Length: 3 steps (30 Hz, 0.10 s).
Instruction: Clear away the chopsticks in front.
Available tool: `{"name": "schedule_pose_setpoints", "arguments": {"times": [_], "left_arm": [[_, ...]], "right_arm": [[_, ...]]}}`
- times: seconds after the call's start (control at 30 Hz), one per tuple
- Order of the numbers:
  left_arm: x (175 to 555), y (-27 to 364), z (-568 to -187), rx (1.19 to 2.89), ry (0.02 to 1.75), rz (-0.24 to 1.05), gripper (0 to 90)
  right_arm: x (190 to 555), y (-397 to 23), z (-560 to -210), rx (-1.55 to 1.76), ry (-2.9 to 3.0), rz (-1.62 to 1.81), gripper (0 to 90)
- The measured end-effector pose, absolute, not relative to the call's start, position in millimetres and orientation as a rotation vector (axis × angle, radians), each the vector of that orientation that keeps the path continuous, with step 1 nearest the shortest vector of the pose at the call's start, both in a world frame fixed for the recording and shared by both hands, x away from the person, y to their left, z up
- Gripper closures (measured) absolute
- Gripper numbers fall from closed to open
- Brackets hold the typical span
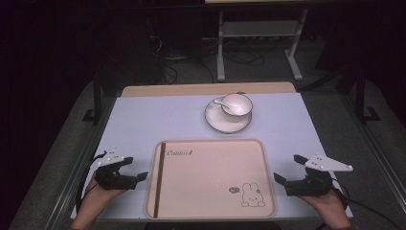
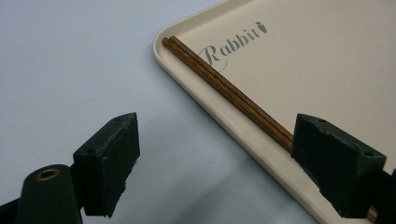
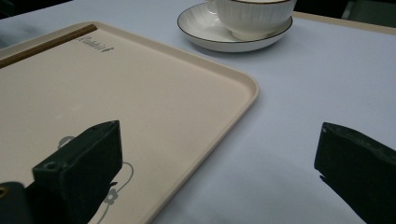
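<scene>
Both grippers' jaws are held released. Brown wooden chopsticks [image 2: 224,86] by "Rabbit" lettering on the beige tray [image 2: 327,70] are resolved beyond the left gripper [image 2: 229,163] jaws.

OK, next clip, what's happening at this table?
A person holds the left tongs and right tongs open at either side of a beige tray, gripping nothing. A pair of wooden chopsticks lies along the tray's left edge. Beyond the tray, a bowl with a spoon sits on a saucer. Nothing is being handled.
</scene>
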State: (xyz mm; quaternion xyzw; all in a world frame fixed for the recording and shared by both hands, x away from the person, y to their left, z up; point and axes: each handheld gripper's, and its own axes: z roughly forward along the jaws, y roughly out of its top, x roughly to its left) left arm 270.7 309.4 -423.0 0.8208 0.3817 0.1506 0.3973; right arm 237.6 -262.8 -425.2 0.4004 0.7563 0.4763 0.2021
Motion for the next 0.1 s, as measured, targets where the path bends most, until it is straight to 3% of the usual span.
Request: {"name": "schedule_pose_setpoints", "arguments": {"times": [0.1], "left_arm": [[271.1,309.2,-423.5,2.083,0.964,0.382,15.0]], "right_arm": [[237.4,-263.1,-425.0,1.118,2.110,1.332,0.3]]}}
